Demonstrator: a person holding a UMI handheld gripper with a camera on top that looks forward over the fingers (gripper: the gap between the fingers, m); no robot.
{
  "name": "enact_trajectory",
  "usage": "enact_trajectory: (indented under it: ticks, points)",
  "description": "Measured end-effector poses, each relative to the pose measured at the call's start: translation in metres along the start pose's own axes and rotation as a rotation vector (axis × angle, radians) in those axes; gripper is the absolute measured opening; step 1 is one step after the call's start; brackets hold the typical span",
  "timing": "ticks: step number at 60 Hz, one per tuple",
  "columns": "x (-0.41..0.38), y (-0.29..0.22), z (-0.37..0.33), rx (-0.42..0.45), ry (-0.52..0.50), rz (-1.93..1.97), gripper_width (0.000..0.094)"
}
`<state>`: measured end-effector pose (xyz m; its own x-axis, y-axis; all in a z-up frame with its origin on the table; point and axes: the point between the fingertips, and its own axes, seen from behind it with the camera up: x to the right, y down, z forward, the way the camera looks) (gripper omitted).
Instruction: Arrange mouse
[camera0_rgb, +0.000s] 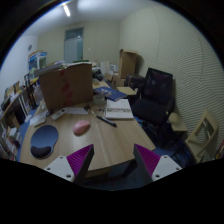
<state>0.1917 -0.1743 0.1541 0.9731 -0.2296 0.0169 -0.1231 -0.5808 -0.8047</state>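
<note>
Gripper (113, 162) is held high above the desk (112, 140), tilted down toward it and looking along its length into the room. Fingers spread wide, nothing between them; both magenta pads (150, 158) face inward over bare wood at the near edge.

Mouse (82, 127): small pinkish-red lump on the desk, ahead of the left finger and well apart from it, not touched. It sits just right of a dark round pad (44, 140) with a blue rim, which lies at the desk's left side. I think the mouse is off the pad and on the wood, but it is small at this range, so treat that as likely rather than certain.

Just right of the mouse, a dark pen (105, 121) lies at an angle. Beyond that, a stack of papers (119, 108), and a blue book (112, 95) further back.

Behind the mouse stands a large brown cardboard box (65, 85), upright, taking up the left-rear part of the desk. Clutter left of it is too blurred to name.

A black chair (155, 97) stands at the desk's right side, pushed near the edge. A wooden chair (206, 135) is further right, apart from the desk. A ceiling light (67, 10) is lit overhead.

The holding hand is not in view.
</note>
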Motion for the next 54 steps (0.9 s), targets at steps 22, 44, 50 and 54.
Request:
enact_trajectory:
  ticks: [22, 44, 50, 54]
  points:
    - [-0.091, 0.04, 0.118, -0.059, -0.268, -0.119, 0.082]
    - [-0.186, 0.018, 0.256, -0.043, -0.323, -0.17, 0.081]
    - [-0.196, 0.0, 0.281, -0.011, -0.301, -0.183, 0.0827]
    - [-0.204, -0.009, 0.292, 0.012, -0.297, -0.169, 0.0822]
